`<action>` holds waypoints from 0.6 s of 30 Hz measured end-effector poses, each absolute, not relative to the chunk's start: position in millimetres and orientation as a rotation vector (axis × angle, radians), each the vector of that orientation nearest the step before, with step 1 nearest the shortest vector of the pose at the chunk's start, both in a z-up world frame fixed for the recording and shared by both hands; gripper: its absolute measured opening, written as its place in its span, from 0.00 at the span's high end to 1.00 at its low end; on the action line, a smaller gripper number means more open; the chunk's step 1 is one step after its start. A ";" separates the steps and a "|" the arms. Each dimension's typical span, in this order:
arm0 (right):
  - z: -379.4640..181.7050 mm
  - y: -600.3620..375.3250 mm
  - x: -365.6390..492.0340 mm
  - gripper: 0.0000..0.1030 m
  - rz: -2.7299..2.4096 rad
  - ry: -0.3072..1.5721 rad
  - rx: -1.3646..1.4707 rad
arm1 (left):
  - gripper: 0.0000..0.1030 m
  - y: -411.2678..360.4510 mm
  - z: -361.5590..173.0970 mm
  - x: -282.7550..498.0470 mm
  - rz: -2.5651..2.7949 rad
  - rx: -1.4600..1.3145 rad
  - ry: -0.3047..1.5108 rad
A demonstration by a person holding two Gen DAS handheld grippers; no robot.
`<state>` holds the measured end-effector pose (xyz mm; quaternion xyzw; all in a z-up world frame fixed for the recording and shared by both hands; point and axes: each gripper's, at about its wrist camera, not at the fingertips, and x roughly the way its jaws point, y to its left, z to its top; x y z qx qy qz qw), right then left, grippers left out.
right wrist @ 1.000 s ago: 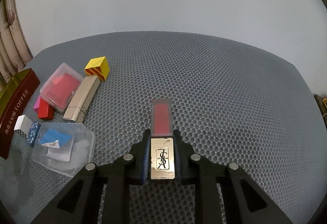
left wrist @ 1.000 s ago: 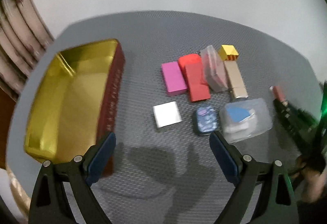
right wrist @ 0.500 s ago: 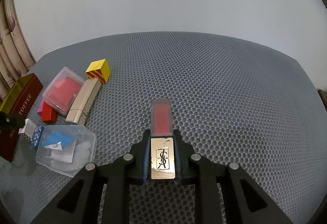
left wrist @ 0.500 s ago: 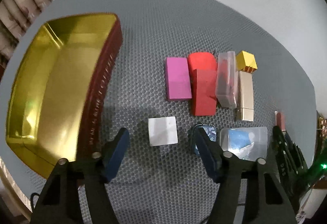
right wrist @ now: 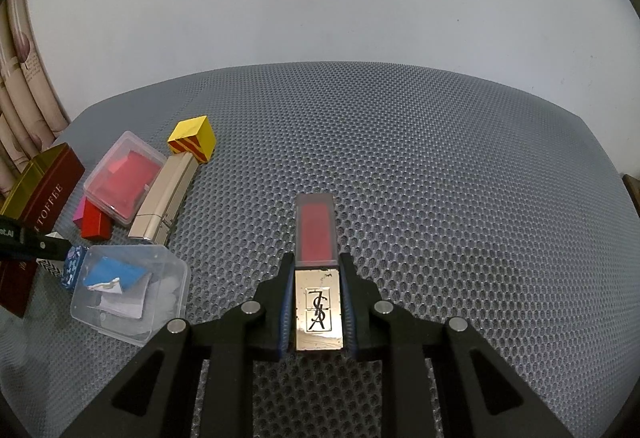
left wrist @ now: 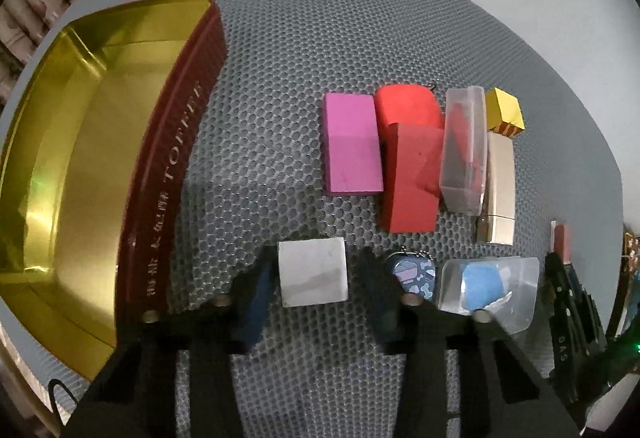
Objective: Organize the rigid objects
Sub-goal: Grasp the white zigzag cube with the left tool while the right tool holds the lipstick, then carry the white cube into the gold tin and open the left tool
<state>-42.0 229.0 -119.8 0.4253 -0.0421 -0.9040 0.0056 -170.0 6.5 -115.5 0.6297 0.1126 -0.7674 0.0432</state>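
Two risks I watch. Left gripper [left wrist: 314, 292], jaws just closing around the white block [left wrist: 313, 272] beside the tin [left wrist: 168, 174]: a skewed pinch could nudge the charm [left wrist: 412, 276]. Right gripper [right wrist: 319, 312] clamps the lipstick [right wrist: 318, 274]; it could slip.

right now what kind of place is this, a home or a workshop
Probably a home: a small grey mesh-covered table against a plain wall, a curtain at the side, and household bits like a toffee tin and lipstick.
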 end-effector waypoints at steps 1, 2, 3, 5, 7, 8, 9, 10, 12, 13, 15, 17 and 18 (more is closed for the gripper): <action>-119.5 229.2 -41.0 0.80 -2.830 -0.131 1.332 | 0.70 3.6 -112.7 -170.3 -2.345 1.929 0.346; -119.6 229.2 -41.1 0.80 -2.830 -0.130 1.332 | 0.73 3.2 -112.6 -169.2 -2.346 1.927 0.345; -119.8 229.1 -41.3 0.80 -2.831 -0.129 1.332 | 0.73 2.6 -112.0 -167.7 -2.350 1.926 0.348; -117.5 232.4 -36.9 0.80 -2.832 -0.124 1.332 | 0.73 -0.5 -111.2 -165.5 -2.364 1.924 0.347; -116.5 243.2 -39.4 0.80 -2.833 -0.119 1.334 | 0.73 1.3 -106.2 -161.5 -2.392 1.914 0.336; -113.8 246.2 -34.3 0.80 -2.834 -0.116 1.334 | 0.73 -0.3 -105.5 -158.4 -2.406 1.908 0.330; -112.4 246.1 -32.5 0.80 -2.834 -0.115 1.335 | 0.73 0.6 -103.8 -157.9 -2.416 1.902 0.329; -112.6 242.5 -36.1 0.80 -2.835 -0.113 1.335 | 0.73 0.8 -100.8 -156.2 -2.426 1.899 0.327; -113.9 240.8 -36.1 0.80 -2.836 -0.110 1.335 | 0.73 -0.1 -92.5 -152.3 -2.450 1.891 0.324; -114.1 240.8 -37.2 0.80 -2.836 -0.108 1.336 | 0.73 -1.4 -88.5 -150.5 -2.460 1.882 0.321; -114.0 241.8 -36.0 0.80 -2.837 -0.104 1.337 | 0.73 -7.4 -79.5 -148.8 -2.480 1.862 0.298; -114.8 241.0 -36.8 0.80 -2.840 -0.095 1.338 | 0.73 -14.9 -69.4 -144.8 -2.501 1.830 0.276; -115.6 241.5 -37.3 0.80 -2.841 -0.092 1.339 | 0.73 -18.9 -65.0 -143.0 -2.506 1.819 0.265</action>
